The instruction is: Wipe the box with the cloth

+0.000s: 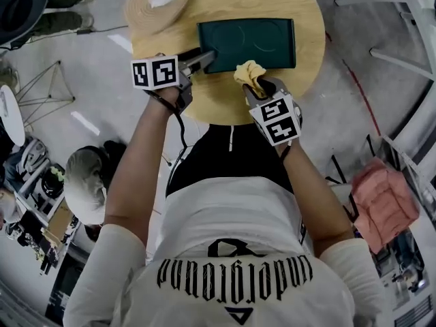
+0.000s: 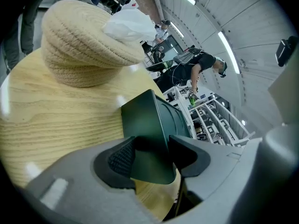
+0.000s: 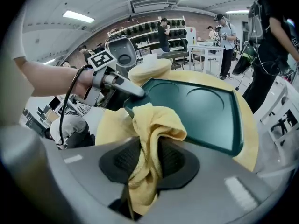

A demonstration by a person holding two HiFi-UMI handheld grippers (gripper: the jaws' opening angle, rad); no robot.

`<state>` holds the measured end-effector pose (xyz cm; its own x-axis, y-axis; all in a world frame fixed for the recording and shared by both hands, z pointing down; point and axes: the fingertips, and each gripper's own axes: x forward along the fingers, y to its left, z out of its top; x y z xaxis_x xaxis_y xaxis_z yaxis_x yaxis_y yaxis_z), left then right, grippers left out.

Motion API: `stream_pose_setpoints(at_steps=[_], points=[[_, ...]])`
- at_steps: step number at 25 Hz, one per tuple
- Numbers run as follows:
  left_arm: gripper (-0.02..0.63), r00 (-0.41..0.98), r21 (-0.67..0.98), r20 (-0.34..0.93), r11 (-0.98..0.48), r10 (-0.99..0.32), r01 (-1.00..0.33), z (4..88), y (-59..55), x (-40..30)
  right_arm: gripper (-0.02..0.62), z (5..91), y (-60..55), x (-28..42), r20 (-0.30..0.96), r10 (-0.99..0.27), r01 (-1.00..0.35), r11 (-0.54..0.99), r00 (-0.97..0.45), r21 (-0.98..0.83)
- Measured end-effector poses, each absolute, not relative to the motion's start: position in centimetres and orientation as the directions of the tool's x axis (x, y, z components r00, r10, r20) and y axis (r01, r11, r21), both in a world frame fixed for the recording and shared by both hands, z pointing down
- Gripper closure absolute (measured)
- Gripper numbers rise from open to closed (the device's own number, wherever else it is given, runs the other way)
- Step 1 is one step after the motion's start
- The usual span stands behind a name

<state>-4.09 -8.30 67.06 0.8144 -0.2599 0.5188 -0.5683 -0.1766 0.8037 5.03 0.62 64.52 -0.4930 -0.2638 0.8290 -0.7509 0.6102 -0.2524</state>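
Note:
A dark green flat box [image 1: 248, 43] lies on the round wooden table [image 1: 225, 104]. My left gripper [image 1: 208, 58] is shut on the box's near left corner; in the left gripper view the corner of the box [image 2: 149, 120] sits between the pads of the left gripper [image 2: 152, 157]. My right gripper [image 1: 255, 90] is shut on a crumpled yellow cloth [image 1: 248, 73] just at the box's near edge. In the right gripper view the cloth [image 3: 154, 125] hangs bunched out of the right gripper [image 3: 149, 160] over the near edge of the box [image 3: 201, 106], with the left gripper [image 3: 135, 91] at its corner.
A beige woven basket [image 1: 160, 2] with something white in it stands on the table's far left, close to the box. The table's near edge runs just below both grippers. A pink cloth [image 1: 385, 203] lies on a rack at the right. People stand in the background.

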Motion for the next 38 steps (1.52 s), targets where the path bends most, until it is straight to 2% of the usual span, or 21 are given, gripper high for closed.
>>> stream_pose_setpoints(at_steps=[10, 15, 25, 32, 38], points=[[0.360, 0.819, 0.807, 0.509, -0.184, -0.263, -0.561, 67.4, -8.3, -4.1, 0.485, 66.5, 1.2, -5.0, 0.798, -0.218, -0.700, 0.639, -0.562, -0.319], [0.359, 0.823, 0.807, 0.505, -0.195, -0.259, -0.557, 67.3, -8.2, -4.3, 0.485, 67.4, 1.5, -6.2, 0.800, -0.212, -0.707, 0.626, -0.562, -0.331], [0.356, 0.825, 0.805, 0.508, -0.205, -0.248, -0.557, 67.1, -8.0, -3.7, 0.485, 69.6, 1.2, -1.0, 0.816, -0.241, -0.795, 0.483, -0.525, -0.368], [0.352, 0.828, 0.803, 0.510, -0.215, -0.233, -0.555, 67.1, -8.0, -3.7, 0.486, 66.0, 0.2, 5.9, 0.801, -0.327, -0.848, 0.368, -0.502, -0.381], [0.351, 0.829, 0.802, 0.513, -0.219, -0.223, -0.556, 66.9, -7.9, -3.6, 0.485, 66.6, -0.4, 14.2, 0.837, -0.369, -0.910, 0.257, -0.404, -0.326]])
